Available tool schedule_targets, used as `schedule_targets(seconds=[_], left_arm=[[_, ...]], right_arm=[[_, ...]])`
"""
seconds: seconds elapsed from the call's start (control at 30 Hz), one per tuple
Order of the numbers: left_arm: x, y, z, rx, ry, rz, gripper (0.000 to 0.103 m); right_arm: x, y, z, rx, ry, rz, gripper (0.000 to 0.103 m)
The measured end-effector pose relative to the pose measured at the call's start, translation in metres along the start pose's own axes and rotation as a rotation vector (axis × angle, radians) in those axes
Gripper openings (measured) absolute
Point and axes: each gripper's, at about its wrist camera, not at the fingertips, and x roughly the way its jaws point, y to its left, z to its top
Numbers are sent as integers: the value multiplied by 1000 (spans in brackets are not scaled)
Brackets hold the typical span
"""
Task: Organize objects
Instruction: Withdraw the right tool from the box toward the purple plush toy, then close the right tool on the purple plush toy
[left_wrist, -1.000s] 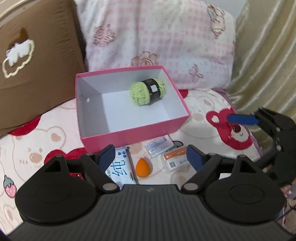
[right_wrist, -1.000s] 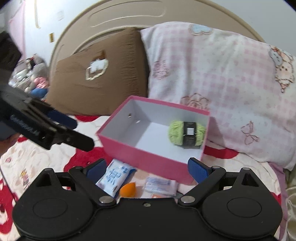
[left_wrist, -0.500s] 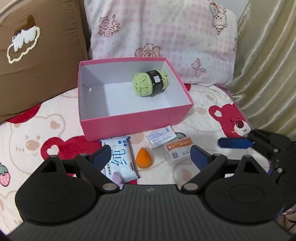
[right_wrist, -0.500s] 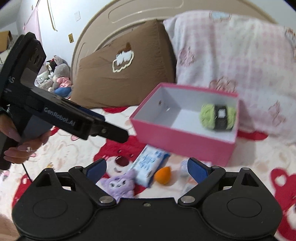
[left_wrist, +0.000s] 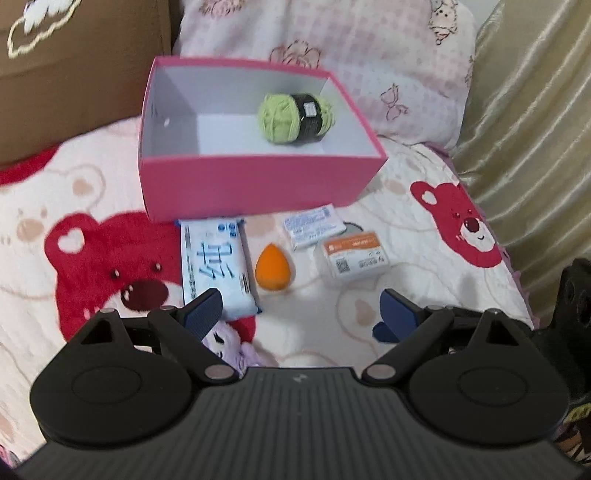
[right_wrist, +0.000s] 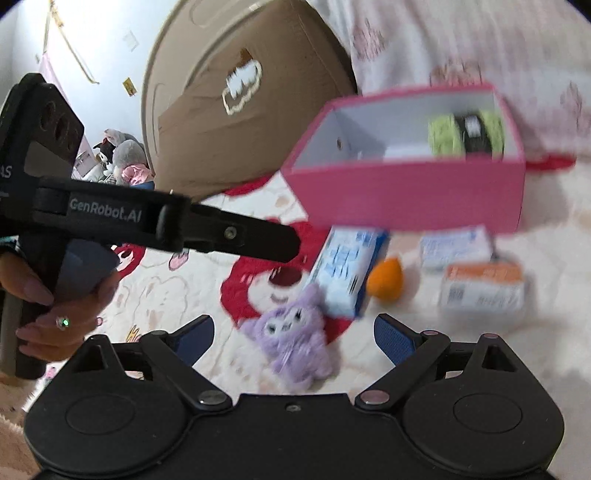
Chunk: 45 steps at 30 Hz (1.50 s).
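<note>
A pink box (left_wrist: 258, 182) with a white inside stands on the bed and holds a green yarn ball (left_wrist: 295, 117). In front of it lie a blue-white tissue pack (left_wrist: 216, 262), an orange sponge (left_wrist: 272, 267), a small white packet (left_wrist: 314, 227) and an orange-white packet (left_wrist: 354, 254). A purple plush toy (right_wrist: 291, 339) lies nearest. My left gripper (left_wrist: 301, 314) is open and empty above the tissue pack's near end. My right gripper (right_wrist: 293, 338) is open and empty, just above the plush toy.
A brown pillow (left_wrist: 74, 74) and a pink checked pillow (left_wrist: 332, 48) lean behind the box. A gold curtain (left_wrist: 535, 129) hangs at the right. The bedsheet (left_wrist: 92, 258) has red bear prints. The left gripper's body (right_wrist: 147, 221) crosses the right wrist view.
Both grippers have pulled back and down from the box toward the items in front of it. The plush toy has come into view under the right gripper.
</note>
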Motion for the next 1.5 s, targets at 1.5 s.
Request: schedule_targets(seconds=[1.5], left_arm=[[69,71,-73,9,-24,143,68]], right_arm=[[101,10,-50,-186,162,-130,58]])
